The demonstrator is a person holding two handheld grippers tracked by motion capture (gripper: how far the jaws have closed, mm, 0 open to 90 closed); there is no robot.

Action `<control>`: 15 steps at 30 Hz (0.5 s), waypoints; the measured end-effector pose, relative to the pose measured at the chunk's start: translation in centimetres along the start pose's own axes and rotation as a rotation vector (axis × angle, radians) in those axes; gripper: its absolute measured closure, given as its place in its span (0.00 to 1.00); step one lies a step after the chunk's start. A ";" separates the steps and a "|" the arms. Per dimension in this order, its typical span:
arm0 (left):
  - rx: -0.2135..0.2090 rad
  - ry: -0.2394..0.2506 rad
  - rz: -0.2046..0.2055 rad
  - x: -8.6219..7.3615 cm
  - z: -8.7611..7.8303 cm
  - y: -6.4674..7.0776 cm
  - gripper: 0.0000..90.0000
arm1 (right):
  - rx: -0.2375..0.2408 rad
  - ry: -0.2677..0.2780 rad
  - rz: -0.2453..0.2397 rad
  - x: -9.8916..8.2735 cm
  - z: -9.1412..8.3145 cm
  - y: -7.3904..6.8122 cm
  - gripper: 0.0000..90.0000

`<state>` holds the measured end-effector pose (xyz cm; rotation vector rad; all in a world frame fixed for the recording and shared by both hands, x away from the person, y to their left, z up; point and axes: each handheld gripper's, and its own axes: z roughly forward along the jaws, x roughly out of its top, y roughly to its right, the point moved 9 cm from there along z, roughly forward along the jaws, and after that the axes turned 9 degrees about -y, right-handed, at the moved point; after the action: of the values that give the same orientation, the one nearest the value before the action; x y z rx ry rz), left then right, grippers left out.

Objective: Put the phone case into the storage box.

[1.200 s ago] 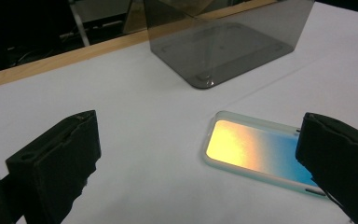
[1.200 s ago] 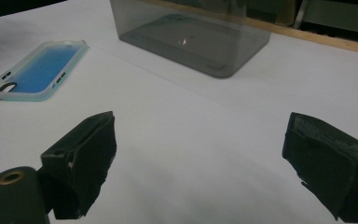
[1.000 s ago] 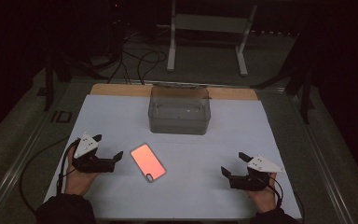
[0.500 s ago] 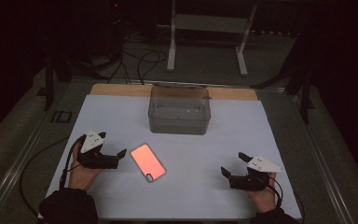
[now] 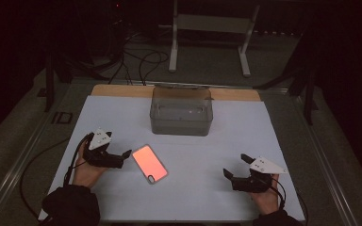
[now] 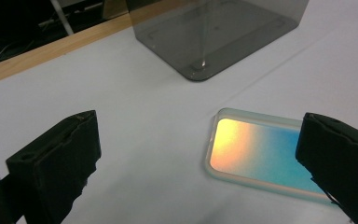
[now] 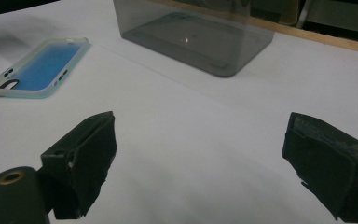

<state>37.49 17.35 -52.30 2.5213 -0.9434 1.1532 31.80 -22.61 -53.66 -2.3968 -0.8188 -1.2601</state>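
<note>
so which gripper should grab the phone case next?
Left. The left gripper sits open right beside the phone case, one of its fingers already over its edge. The right gripper is open but well away.

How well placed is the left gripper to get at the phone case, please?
Probably well: the left gripper is open beside the phone case, which lies flat on the white table with nothing between them.

Black claws; grey plates; dark sleeves

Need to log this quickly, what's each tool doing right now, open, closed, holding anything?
Left tool: open, holding nothing, jaws close to the iridescent phone case with translucent rim.
Right tool: open, holding nothing, above the white table.
</note>
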 end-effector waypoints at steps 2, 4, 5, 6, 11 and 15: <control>-0.001 -0.007 0.007 0.1 0.1 0.0 0.01 | -0.002 -0.001 0.000 0.0 0.0 0.0 0.11; -0.004 -0.012 0.010 0.2 0.3 0.0 0.01 | -0.002 -0.001 0.000 0.0 0.0 0.0 0.11; -0.004 -0.018 0.015 0.3 0.4 0.0 0.01 | -0.002 -0.001 0.001 0.0 0.0 0.0 0.11; -0.006 -0.020 0.016 0.3 0.4 0.0 0.01 | -0.002 -0.001 0.001 0.0 0.0 0.0 0.11; -0.011 -0.038 0.017 0.6 0.9 -0.2 0.01 | -0.002 -0.002 0.000 0.0 0.0 0.0 0.11; -0.013 -0.051 0.022 0.7 1.2 -0.2 0.01 | -0.001 -0.002 0.001 0.0 0.0 0.0 0.11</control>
<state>38.72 16.63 -52.59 2.5474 -0.9900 1.0900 31.82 -22.62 -53.68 -2.3997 -0.8181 -1.2583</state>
